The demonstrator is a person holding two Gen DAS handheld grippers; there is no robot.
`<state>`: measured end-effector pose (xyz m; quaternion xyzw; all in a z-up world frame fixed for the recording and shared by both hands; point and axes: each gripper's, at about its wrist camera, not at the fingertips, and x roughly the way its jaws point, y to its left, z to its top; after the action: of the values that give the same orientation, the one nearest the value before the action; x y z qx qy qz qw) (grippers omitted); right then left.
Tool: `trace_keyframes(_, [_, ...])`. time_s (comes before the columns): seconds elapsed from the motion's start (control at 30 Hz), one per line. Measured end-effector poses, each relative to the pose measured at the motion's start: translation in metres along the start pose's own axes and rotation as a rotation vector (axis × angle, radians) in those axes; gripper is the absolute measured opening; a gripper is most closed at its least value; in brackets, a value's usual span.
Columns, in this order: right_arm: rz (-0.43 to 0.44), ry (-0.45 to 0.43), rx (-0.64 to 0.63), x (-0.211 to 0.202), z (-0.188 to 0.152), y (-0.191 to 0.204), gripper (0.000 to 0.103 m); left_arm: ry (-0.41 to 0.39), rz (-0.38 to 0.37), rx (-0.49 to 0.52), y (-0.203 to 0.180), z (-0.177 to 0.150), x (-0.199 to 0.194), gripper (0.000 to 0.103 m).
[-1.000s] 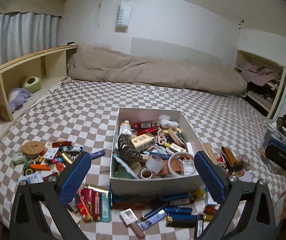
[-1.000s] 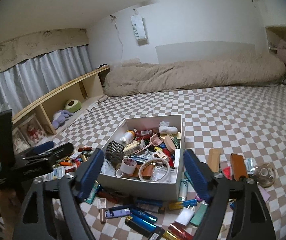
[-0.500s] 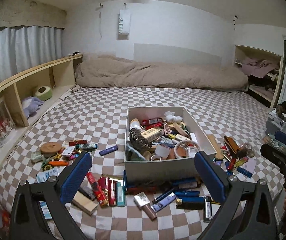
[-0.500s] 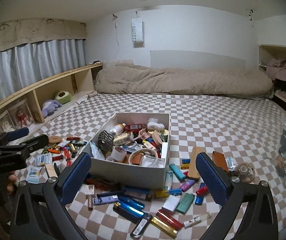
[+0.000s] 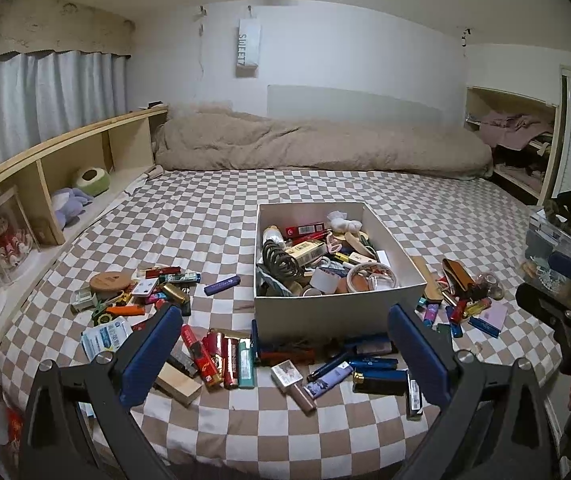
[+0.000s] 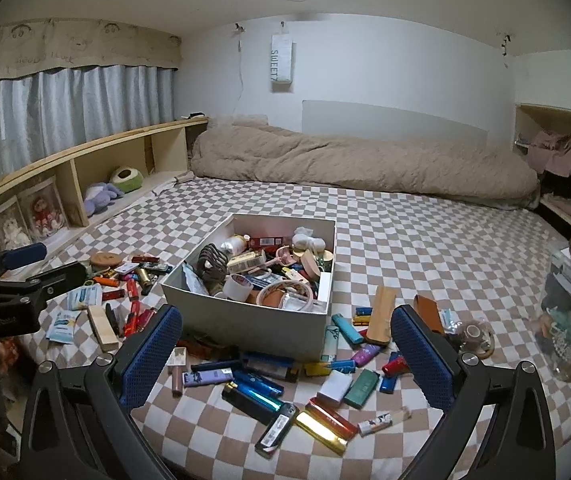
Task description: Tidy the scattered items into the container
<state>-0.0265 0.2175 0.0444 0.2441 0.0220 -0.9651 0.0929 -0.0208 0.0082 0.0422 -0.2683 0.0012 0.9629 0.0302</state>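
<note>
A white cardboard box (image 5: 337,312) (image 6: 253,320) full of small items stands on the checkered bed. Many lighters and small packs lie scattered around it: a pile to its left (image 5: 141,292), a row along its front (image 5: 221,360) (image 6: 257,392), more to its right (image 5: 461,300) (image 6: 365,344). My left gripper (image 5: 285,356) is open and empty, held back above the bed's front edge. My right gripper (image 6: 285,356) is open and empty, also back from the box. Each gripper shows at the edge of the other's view (image 6: 13,284) (image 5: 557,304).
A rolled beige duvet (image 5: 317,148) lies at the far end of the bed. A wooden shelf (image 5: 45,184) with plush toys runs along the left. A clear bin (image 5: 557,256) and shelves (image 5: 517,152) stand on the right.
Both grippers have pulled back and up from the box, so more of the bed and the scattered items shows. Both stayed open and empty.
</note>
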Motion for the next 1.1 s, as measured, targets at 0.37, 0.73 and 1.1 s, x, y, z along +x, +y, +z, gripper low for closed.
trace_keyframes(0.37, [-0.003,-0.003,-0.005,-0.006,-0.004,0.004,0.103,0.000,0.009,0.015,0.000,-0.009,-0.007,0.103])
trace_keyframes(0.73, [-0.018,0.013,0.002,-0.006,-0.010,0.001,0.103,0.004,-0.009,0.028,-0.004,-0.012,-0.009,0.103])
trace_keyframes(1.1, [-0.012,0.008,0.013,-0.011,-0.010,-0.002,0.103,0.009,-0.029,0.027,-0.005,-0.012,-0.010,0.103])
